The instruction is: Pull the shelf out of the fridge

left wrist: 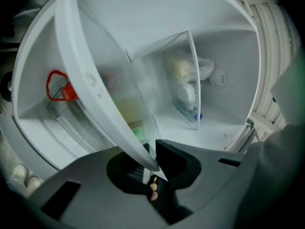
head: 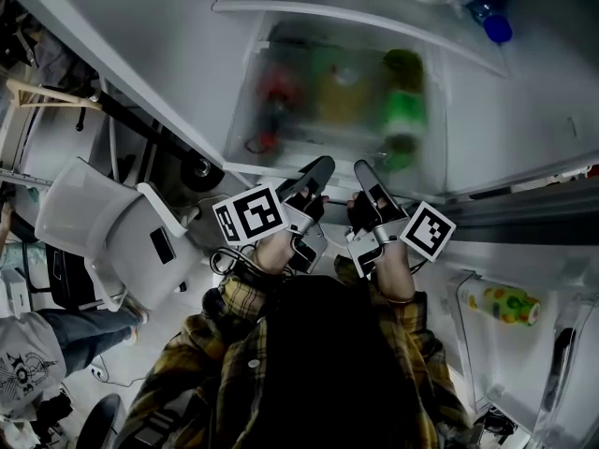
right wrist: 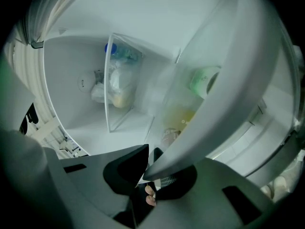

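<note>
At the fridge (head: 524, 110) front, my left gripper (left wrist: 150, 162) is clamped tight on the white front lip of the shelf (head: 271, 157) (a clear bin of blurred bottles inside the fridge). My right gripper (right wrist: 155, 168) pinches the same lip alongside.

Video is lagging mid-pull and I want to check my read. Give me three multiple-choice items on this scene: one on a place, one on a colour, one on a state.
1. Where do the left gripper and right gripper hold the shelf?
A. back wall
B. front rim
C. underside

2. What colour is the cap of the bottle at the top of the head view?
A. red
B. white
C. blue

3. The left gripper's jaws are:
A. shut on the shelf
B. wide open
C. shut on nothing

Answers:
1. B: the head view shows both grippers at the shelf's near edge.
2. C: the cap shows plainly blue.
3. A: the left gripper view shows the rim pinched between the pads.
</note>
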Tool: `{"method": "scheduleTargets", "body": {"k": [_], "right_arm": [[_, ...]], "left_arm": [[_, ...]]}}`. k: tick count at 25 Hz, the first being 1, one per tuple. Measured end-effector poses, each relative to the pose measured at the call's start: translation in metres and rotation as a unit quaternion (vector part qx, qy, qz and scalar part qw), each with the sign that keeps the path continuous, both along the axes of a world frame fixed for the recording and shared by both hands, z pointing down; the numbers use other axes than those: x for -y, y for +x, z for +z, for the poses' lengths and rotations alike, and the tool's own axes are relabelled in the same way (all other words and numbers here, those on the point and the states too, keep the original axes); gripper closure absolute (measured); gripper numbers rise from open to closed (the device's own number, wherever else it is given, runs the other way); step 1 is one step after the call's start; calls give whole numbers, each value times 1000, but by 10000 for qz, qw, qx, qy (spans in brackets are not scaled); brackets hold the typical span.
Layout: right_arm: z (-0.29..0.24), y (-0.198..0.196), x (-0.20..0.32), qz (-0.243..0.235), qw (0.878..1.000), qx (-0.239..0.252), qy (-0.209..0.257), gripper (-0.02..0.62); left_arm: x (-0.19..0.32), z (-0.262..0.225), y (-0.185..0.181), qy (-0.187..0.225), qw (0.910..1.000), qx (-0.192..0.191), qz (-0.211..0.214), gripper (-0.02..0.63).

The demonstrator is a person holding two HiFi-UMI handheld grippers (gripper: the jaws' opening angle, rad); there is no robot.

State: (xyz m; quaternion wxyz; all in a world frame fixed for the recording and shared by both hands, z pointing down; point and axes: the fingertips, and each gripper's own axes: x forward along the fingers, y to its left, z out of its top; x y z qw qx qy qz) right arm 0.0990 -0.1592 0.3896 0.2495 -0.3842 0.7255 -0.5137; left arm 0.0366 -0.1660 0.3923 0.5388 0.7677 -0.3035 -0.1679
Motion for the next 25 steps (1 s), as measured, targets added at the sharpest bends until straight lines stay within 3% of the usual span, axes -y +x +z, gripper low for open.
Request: {"method": "scheduleTargets", "body": {"k": [25], "right_arm": [[-2,-4,-39,-7,9999,-21,-109,545]], "left_arm": [[-38,-3,-4,-123,9998,-45,167,555]]}}
